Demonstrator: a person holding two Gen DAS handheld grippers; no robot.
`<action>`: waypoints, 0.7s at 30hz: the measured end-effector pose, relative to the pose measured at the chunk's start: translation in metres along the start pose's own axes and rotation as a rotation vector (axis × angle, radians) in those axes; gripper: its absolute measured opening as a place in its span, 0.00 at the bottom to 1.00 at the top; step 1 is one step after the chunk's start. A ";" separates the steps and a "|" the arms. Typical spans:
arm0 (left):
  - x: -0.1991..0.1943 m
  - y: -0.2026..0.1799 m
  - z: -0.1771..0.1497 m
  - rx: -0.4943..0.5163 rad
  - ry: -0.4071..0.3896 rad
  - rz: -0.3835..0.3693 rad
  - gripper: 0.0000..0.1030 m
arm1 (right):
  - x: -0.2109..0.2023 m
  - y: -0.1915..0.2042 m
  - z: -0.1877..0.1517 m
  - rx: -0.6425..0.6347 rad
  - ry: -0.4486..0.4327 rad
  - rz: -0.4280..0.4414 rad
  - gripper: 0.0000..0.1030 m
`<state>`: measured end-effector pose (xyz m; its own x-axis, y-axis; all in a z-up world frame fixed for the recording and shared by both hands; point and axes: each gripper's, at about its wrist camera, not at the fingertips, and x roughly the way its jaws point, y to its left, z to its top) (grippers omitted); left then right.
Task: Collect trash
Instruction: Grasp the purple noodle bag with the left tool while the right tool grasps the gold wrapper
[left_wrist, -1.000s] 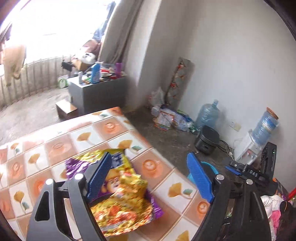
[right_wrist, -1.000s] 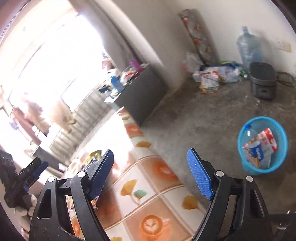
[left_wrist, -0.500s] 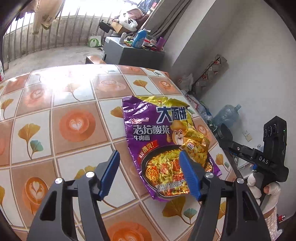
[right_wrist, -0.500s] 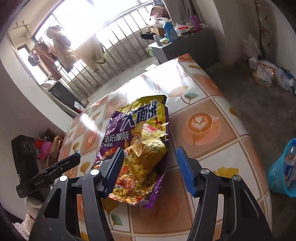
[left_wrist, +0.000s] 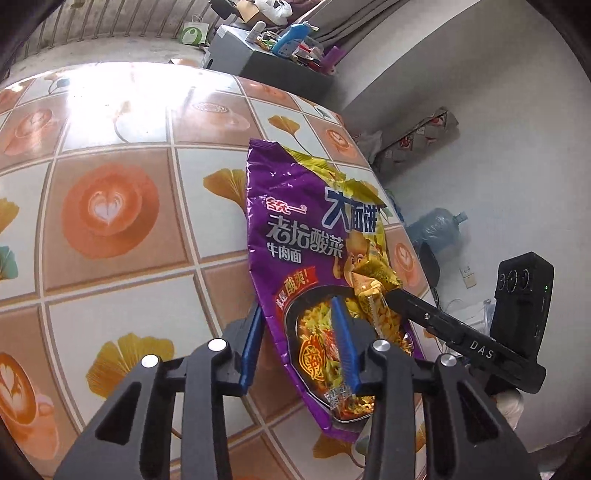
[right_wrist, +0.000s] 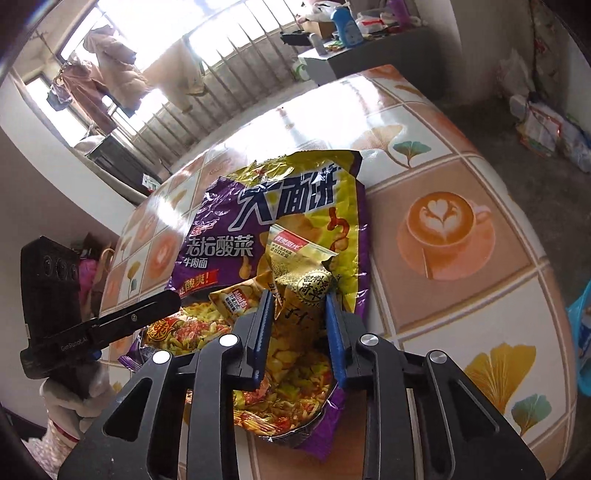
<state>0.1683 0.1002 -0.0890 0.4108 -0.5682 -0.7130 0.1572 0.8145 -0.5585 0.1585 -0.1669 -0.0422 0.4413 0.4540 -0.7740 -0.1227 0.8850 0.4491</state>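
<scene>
A purple instant-noodle wrapper (left_wrist: 295, 229) (right_wrist: 229, 221) lies on the tiled table (left_wrist: 110, 258). On its lower part rests a small crumpled yellow packet (right_wrist: 299, 273) (left_wrist: 373, 280). My left gripper (left_wrist: 297, 310) is closing. The wrapper's left edge is between its jaws, one pad beside that edge and the other lying on the printed bowl. My right gripper (right_wrist: 298, 299) is closing too, and its pads touch both sides of the yellow packet. The two grippers meet over the wrapper from opposite sides.
A blue waste bin (right_wrist: 581, 332) stands on the floor past the table's right edge. A water jug (left_wrist: 436, 225) and bags lie along the wall. A grey cabinet (left_wrist: 280, 62) with bottles stands beyond the table. A white-gloved hand (right_wrist: 70, 398) holds the left gripper.
Both grippers swung down from looking across the room to the wrapper and narrowed their jaws. The right one closed in around the yellow packet, the left one around the wrapper's edge.
</scene>
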 end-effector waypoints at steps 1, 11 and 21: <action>-0.001 -0.005 -0.002 0.007 0.003 -0.016 0.27 | -0.004 -0.001 -0.002 0.003 0.006 0.019 0.20; -0.019 -0.047 -0.055 0.258 0.130 0.048 0.35 | -0.032 0.005 -0.048 -0.047 0.118 0.113 0.15; -0.045 -0.082 -0.039 0.380 -0.050 -0.004 0.44 | -0.035 -0.013 -0.050 0.110 0.166 0.248 0.14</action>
<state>0.1021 0.0547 -0.0279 0.4516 -0.5727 -0.6842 0.4771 0.8030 -0.3572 0.1007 -0.1890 -0.0436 0.2577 0.6734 -0.6929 -0.1075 0.7327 0.6721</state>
